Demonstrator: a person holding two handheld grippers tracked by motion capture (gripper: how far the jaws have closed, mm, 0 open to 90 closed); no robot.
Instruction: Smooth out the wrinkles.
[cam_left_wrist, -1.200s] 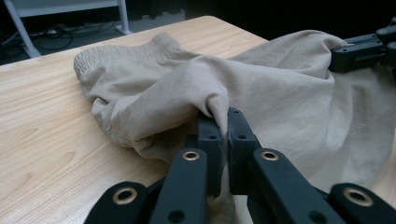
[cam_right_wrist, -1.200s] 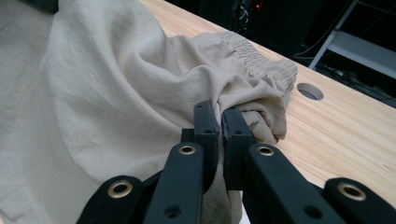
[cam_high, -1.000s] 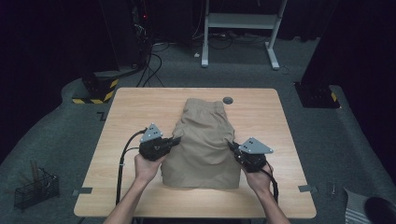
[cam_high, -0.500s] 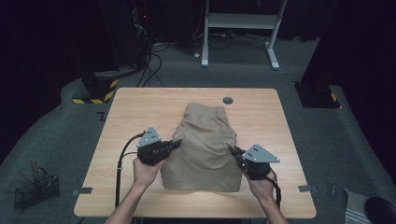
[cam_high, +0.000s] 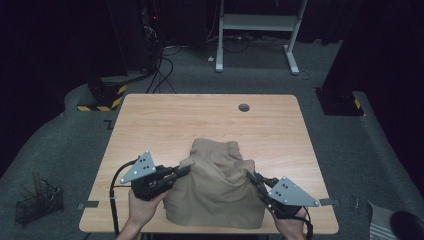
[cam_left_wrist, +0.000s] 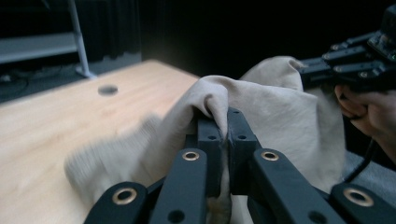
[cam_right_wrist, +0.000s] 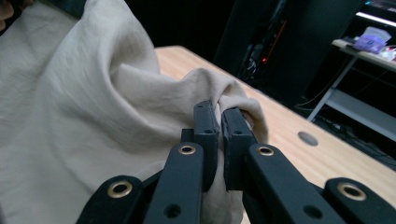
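A beige garment (cam_high: 215, 192) lies bunched on the near half of the wooden table (cam_high: 200, 120). My left gripper (cam_high: 184, 170) is shut on a fold at the garment's left edge, and the fold is raised off the table. The left gripper view shows the beige garment (cam_left_wrist: 280, 107) pinched between the closed jaws of the left gripper (cam_left_wrist: 227, 123). My right gripper (cam_high: 251, 177) is shut on the garment's right edge. Beige fabric (cam_right_wrist: 79, 102) wraps over the right gripper (cam_right_wrist: 219, 116) in its own view. The cloth sags between the two grips.
A round cable hole (cam_high: 244, 107) sits in the far part of the table. On the floor stand a wire basket (cam_high: 37, 202) at the left, a yellow-black striped base (cam_high: 102, 97) and a white desk frame (cam_high: 255, 30) behind.
Both grippers have come toward the near edge and risen, each still holding the garment. The cloth has been dragged nearer and now bunches up shorter and taller.
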